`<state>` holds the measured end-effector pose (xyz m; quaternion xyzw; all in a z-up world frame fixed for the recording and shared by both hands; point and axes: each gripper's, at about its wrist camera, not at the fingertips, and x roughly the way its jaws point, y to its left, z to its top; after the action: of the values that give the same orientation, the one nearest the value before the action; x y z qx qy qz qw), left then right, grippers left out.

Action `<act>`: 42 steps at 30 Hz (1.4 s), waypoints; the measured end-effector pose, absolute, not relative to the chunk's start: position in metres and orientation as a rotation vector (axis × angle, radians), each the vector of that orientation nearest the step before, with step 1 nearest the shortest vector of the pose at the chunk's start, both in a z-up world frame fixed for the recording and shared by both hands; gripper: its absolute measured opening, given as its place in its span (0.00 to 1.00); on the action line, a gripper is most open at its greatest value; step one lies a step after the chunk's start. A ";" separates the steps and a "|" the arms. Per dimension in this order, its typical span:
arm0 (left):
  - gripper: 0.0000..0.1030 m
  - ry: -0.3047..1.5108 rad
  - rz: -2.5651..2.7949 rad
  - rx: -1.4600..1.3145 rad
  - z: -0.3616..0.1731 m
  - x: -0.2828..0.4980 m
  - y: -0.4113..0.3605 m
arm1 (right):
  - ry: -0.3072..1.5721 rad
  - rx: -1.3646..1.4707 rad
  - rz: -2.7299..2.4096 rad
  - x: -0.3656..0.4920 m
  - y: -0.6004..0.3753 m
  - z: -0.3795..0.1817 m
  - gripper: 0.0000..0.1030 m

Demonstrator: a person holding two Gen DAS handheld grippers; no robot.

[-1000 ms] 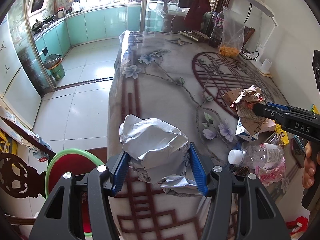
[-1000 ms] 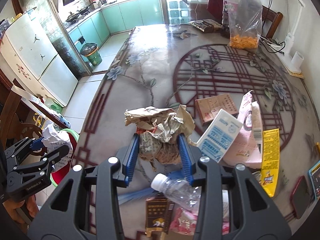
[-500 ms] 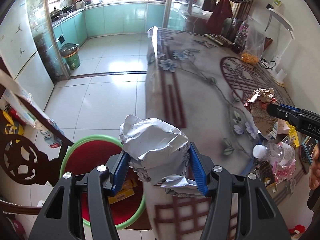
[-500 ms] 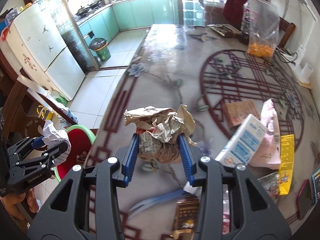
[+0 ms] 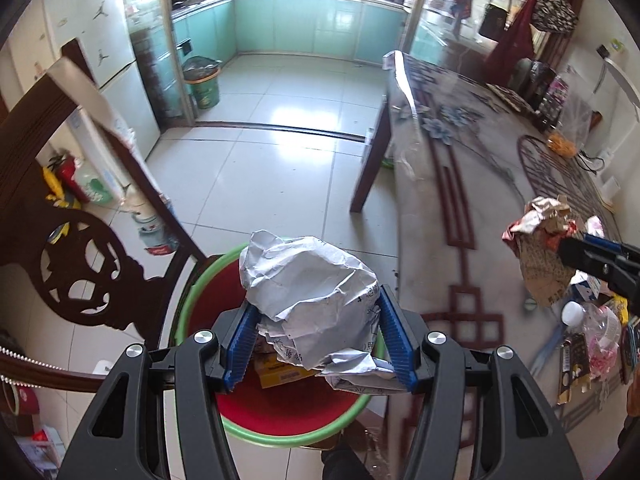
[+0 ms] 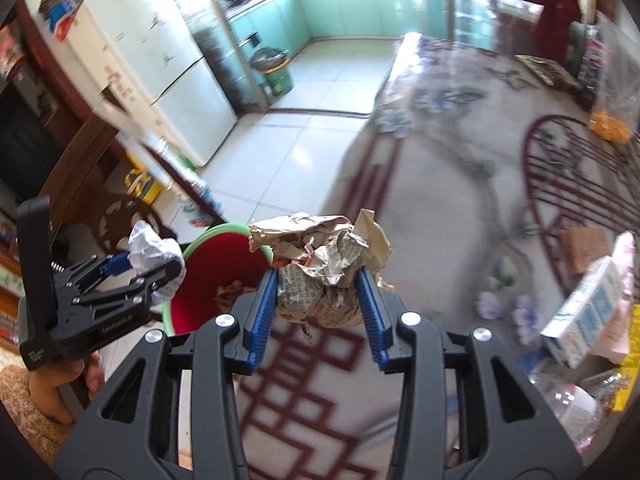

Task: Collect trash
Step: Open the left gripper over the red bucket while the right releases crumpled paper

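My left gripper [image 5: 316, 340] is shut on a crumpled white paper ball [image 5: 308, 296] and holds it above a red bin with a green rim [image 5: 272, 408] on the floor beside the table. In the right wrist view the left gripper [image 6: 144, 268] and its paper ball [image 6: 154, 248] hang at the bin's [image 6: 224, 264] left rim. My right gripper [image 6: 318, 312] is shut on a crumpled brown newspaper wad [image 6: 320, 264], held over the table's left edge near the bin. The wad [image 5: 536, 240] also shows at the right of the left wrist view.
The patterned table [image 5: 460, 200] carries more trash at its near right: a plastic bottle [image 5: 588, 316], a white and blue carton [image 6: 588, 312], wrappers [image 5: 572, 364]. A carved wooden chair [image 5: 80, 264] stands left of the bin. A green waste bin [image 5: 202, 82] stands by the kitchen.
Both grippers have swung left off the table toward the red bin. The left gripper's paper ball has moved from over the table edge to over the bin. Both stay shut on their loads.
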<state>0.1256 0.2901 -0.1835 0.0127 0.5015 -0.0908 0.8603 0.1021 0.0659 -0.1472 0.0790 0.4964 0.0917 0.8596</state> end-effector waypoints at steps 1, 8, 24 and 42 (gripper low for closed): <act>0.53 1.054 -0.176 0.023 -0.184 0.126 0.297 | 1.048 0.162 0.209 0.104 0.072 -0.148 0.38; 0.54 1.067 -0.082 -0.015 -0.191 0.127 0.337 | 1.073 0.095 0.333 0.117 0.124 -0.151 0.38; 0.71 1.022 -0.021 -0.036 -0.184 0.128 0.354 | 1.079 0.090 0.412 0.124 0.149 -0.153 0.45; 0.72 0.981 -0.054 -0.033 -0.170 0.119 0.328 | 1.056 0.128 0.425 0.100 0.125 -0.145 0.50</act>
<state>0.1194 0.3281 -0.1703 -0.0157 0.4708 -0.0262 0.8817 0.0995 0.1251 -0.1454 0.0604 0.4996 0.2011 0.8404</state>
